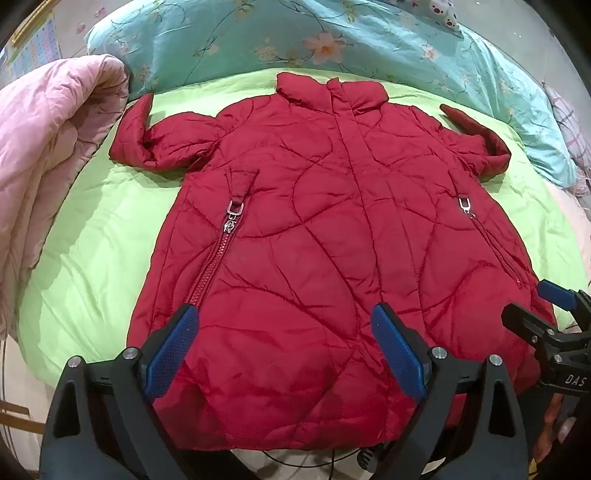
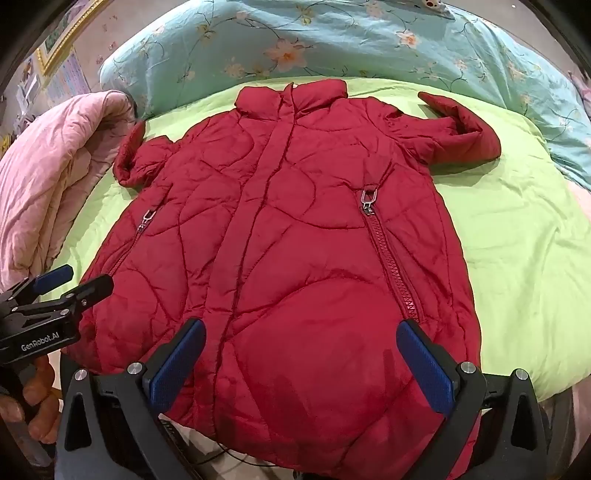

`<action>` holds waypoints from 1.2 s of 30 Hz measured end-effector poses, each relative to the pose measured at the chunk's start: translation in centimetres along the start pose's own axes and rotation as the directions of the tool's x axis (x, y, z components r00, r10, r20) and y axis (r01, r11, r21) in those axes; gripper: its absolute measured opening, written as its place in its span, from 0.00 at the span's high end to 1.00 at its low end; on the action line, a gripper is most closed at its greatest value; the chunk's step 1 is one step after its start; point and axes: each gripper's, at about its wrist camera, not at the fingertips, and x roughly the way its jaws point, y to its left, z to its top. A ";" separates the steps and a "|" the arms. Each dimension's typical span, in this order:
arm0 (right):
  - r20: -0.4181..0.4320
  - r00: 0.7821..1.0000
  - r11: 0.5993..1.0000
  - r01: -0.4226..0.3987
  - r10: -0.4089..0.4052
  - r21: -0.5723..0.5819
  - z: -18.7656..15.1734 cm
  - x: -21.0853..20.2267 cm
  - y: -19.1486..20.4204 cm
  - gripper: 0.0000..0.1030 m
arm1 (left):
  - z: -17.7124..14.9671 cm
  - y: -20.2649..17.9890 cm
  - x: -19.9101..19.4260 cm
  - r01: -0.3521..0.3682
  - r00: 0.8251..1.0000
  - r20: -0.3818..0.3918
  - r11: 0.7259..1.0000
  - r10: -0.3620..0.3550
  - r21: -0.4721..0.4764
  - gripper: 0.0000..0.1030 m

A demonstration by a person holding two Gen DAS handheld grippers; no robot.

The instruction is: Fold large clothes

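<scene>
Pretty sure we're in somebody's bedroom at home: we're looking down on a bed with a lime-green quilt [image 1: 92, 240] and a teal floral duvet [image 1: 369, 40] bunched along the far side. A folded pink comforter [image 1: 40, 147] sits on one side (lived-in), and we spot a gold-framed picture [image 2: 68, 31] on the wall.

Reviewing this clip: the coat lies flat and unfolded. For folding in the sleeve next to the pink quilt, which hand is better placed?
Probably left. The left tongs hang open over the red coat's hem on the side of that sleeve and the pink quilt. The right tongs, also open, sit toward the far sleeve.
</scene>
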 end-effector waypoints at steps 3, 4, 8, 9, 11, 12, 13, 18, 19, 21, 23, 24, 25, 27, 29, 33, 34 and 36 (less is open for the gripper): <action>0.002 1.000 1.000 -0.003 0.003 0.000 0.0 -0.1 0.1 0.00 | -0.1 0.0 0.0 -0.002 1.000 0.000 1.000 0.002 0.000 0.08; 0.002 1.000 1.000 -0.004 0.004 0.000 0.0 -0.1 0.1 0.00 | -0.1 0.0 -0.1 -0.001 1.000 0.001 1.000 0.001 0.001 0.08; 0.003 1.000 1.000 -0.005 0.005 0.007 0.3 -0.3 0.5 0.00 | -0.2 0.1 0.0 0.005 1.000 -0.012 1.000 -0.005 -0.003 0.08; 0.003 1.000 1.000 -0.006 0.006 0.007 0.4 -0.4 0.6 0.00 | -0.2 0.2 0.0 0.006 1.000 -0.011 1.000 -0.006 -0.003 0.08; 0.007 1.000 1.000 -0.008 0.008 0.007 0.1 -0.5 0.9 0.00 | 0.1 0.0 0.0 0.003 1.000 -0.018 1.000 -0.003 -0.003 0.08; 0.007 1.000 1.000 -0.007 0.007 0.008 0.1 -0.5 0.9 0.00 | 0.1 0.0 0.0 0.002 1.000 -0.018 1.000 -0.002 -0.003 0.08; 0.007 1.000 1.000 -0.008 0.008 0.008 0.1 -0.6 1.0 0.00 | 0.2 0.1 0.0 0.005 1.000 -0.023 1.000 -0.005 -0.004 0.08; 0.002 1.000 1.000 -0.001 0.001 0.003 0.2 -0.4 0.9 0.00 | 0.2 0.1 0.0 0.007 1.000 -0.024 1.000 -0.007 -0.004 0.08; 0.003 1.000 1.000 -0.001 0.001 0.004 0.2 -0.4 1.0 0.00 | 0.1 0.1 0.0 0.007 1.000 -0.026 1.000 -0.007 -0.004 0.08; 0.006 1.000 1.000 -0.003 0.003 0.005 0.2 -0.4 0.9 0.00 | 0.1 0.0 0.0 0.006 1.000 -0.024 1.000 -0.006 -0.002 0.08; 0.007 1.000 1.000 -0.004 0.004 0.005 0.3 -0.5 1.0 0.00 | 0.0 0.1 -0.2 0.007 1.000 -0.021 1.000 -0.007 -0.002 0.08; 0.007 1.000 1.000 -0.002 0.002 0.004 0.3 -0.5 1.0 0.00 | 0.0 0.2 -0.2 0.009 1.000 -0.021 1.000 -0.009 -0.002 0.08; 0.008 1.000 1.000 -0.002 0.002 0.002 0.2 -0.4 0.9 0.00 | 0.0 0.2 -0.3 0.009 1.000 -0.020 1.000 -0.009 -0.002 0.08; 0.008 1.000 1.000 -0.001 0.001 0.000 0.3 -0.5 1.0 0.00 | 0.2 0.0 -0.4 0.011 1.000 -0.009 1.000 -0.011 -0.004 0.08; 0.007 1.000 1.000 0.002 -0.002 0.000 0.3 -0.4 0.9 0.00 | 0.2 0.0 -0.4 0.011 1.000 -0.002 1.000 -0.011 -0.005 0.08; 0.006 1.000 1.000 -0.005 0.005 0.002 0.5 -0.7 1.2 0.00 | 0.2 -0.1 -0.4 0.012 1.000 -0.002 1.000 -0.012 -0.003 0.08; 0.008 1.000 1.000 -0.008 0.008 0.003 0.5 -0.7 1.2 0.00 | 0.3 -0.1 -0.3 0.008 1.000 -0.004 1.000 -0.008 0.000 0.08; 0.011 1.000 1.000 -0.008 0.008 0.001 0.8 -0.9 1.5 0.00 | 0.3 -0.2 -0.3 0.010 1.000 -0.003 1.000 -0.010 0.000 0.08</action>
